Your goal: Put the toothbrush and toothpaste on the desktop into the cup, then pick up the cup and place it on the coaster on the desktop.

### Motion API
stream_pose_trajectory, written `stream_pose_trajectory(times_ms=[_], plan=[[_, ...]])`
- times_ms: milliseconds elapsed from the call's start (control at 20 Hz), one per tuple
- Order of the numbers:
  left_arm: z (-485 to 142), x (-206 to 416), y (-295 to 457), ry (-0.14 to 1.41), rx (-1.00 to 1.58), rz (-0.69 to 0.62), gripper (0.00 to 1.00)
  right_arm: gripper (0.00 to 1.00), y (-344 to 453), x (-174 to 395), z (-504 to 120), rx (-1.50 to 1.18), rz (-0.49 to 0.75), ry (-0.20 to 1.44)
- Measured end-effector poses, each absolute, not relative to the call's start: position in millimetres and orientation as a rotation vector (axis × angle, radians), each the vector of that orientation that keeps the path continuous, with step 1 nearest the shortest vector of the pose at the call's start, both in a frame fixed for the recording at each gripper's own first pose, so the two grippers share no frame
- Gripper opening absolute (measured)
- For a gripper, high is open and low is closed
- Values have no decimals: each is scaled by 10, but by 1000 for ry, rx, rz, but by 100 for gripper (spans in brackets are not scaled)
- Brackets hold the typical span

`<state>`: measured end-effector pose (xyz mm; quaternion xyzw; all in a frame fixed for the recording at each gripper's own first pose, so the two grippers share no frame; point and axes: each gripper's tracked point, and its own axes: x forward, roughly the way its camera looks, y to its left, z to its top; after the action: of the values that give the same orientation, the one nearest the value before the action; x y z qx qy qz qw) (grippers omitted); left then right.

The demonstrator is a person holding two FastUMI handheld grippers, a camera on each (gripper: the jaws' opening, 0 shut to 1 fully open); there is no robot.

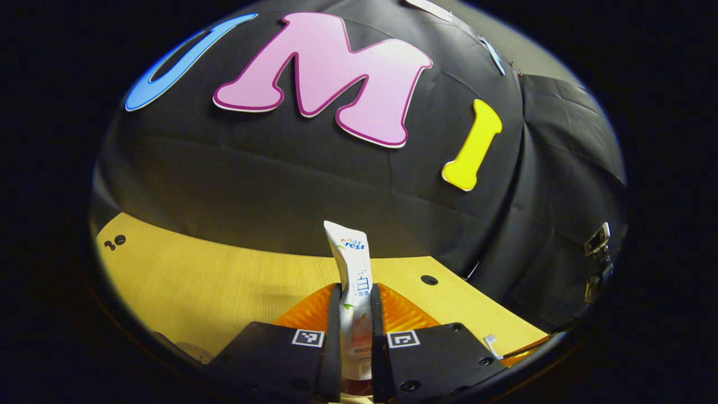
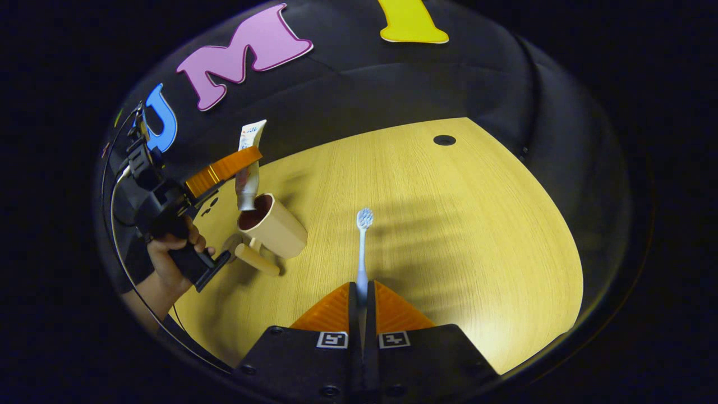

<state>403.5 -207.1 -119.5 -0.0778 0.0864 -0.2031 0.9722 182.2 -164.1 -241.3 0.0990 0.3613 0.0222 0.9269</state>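
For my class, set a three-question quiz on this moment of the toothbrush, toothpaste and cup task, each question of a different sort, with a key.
1. True or false: the toothpaste is clamped between the left gripper fingers.
2. Multiple choice: in the right gripper view, the toothpaste's lower end is A) flat on the desktop, B) just above the cup mouth, C) beside the toothbrush.
3. Fill in: the right gripper holds the ____ with its bristles pointing away from the gripper.

Key:
1. True
2. B
3. toothbrush
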Motion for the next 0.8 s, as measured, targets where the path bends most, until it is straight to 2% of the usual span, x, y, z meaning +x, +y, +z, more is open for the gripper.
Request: stream_pose_trajectory(times_ms=[200,400,450,650,800], plan=[[-1373,4010,-2089,175,-53,-445,28,5,-1673,1829,-2525,182,38,743],[-1454,3851,-1969,156,-11,-443,35,5,-1630,1850,-2528,170,37,736],[-1435,3834,-1935,152,-12,-435,34,5,-1603,1874,-2510,174,38,727],[-1390,3595,-1739,180,-32,-394,100,5,-1447,2040,-2346,203,67,683],[-1327,3288,-1506,184,-39,-331,100,5,-1286,2221,-2118,210,116,616]])
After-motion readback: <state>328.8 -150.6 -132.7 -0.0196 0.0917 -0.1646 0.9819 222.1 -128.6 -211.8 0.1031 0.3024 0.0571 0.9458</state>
